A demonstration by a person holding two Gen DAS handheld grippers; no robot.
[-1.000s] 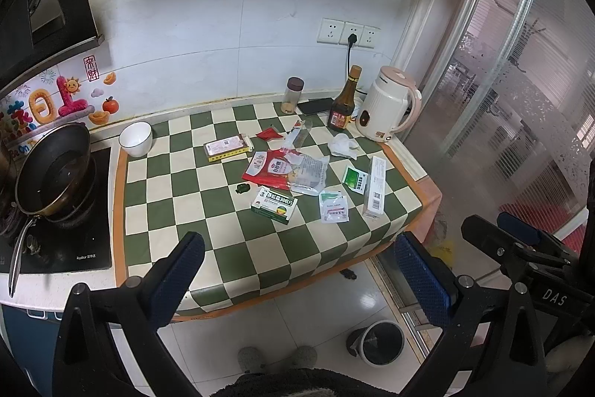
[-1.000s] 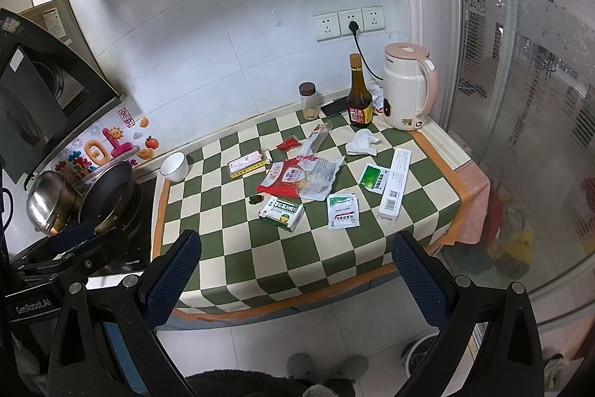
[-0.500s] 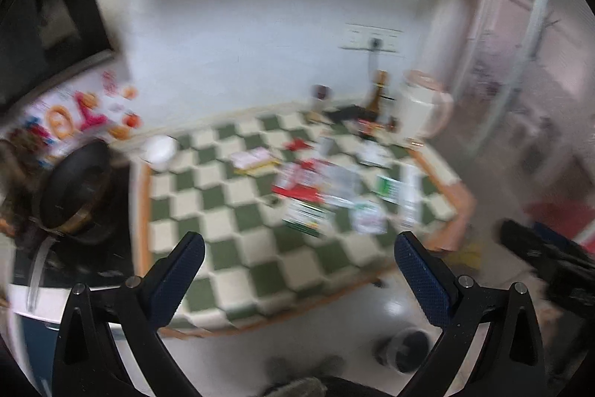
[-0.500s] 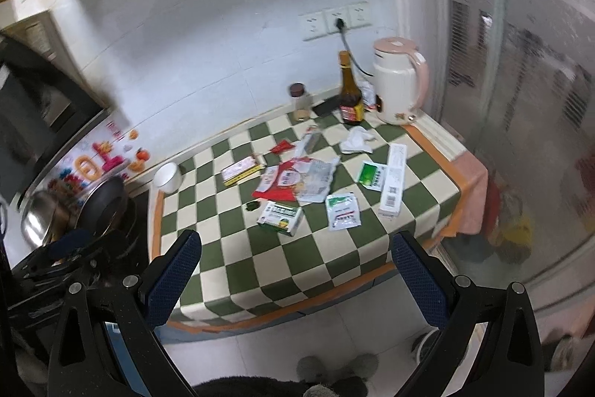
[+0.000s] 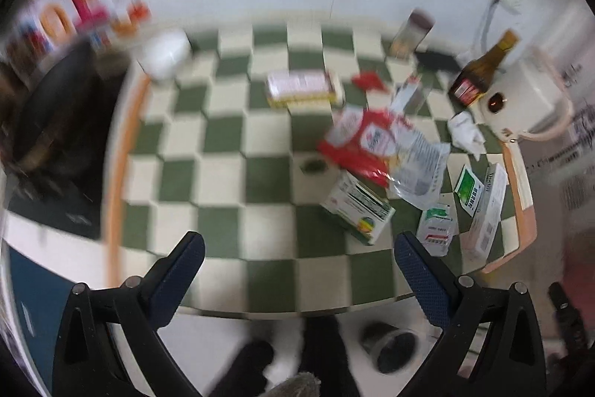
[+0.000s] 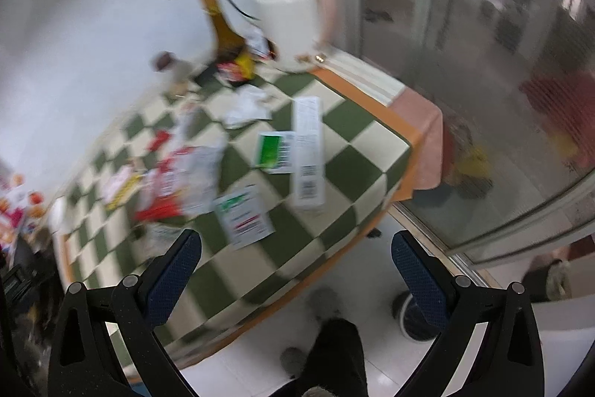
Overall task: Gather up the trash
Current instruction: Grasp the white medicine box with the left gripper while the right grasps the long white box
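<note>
Worktop edge runs under both my tools; its near left squares lie bare, and white floor opens below the rim. My left tool hangs over the front edge, jaws spread wide, empty. My right tool hovers past the right corner, also wide apart and holding nothing. Trash crowds the right half: a red bag, a green box just below it, a sachet nearest my right tool, and a long white carton whose long axis runs from front edge toward the wall. Both views are smeared, so print is unreadable. A bin stands on the floor, partly hidden behind my fingers. A kettle fills the back corner.
</note>
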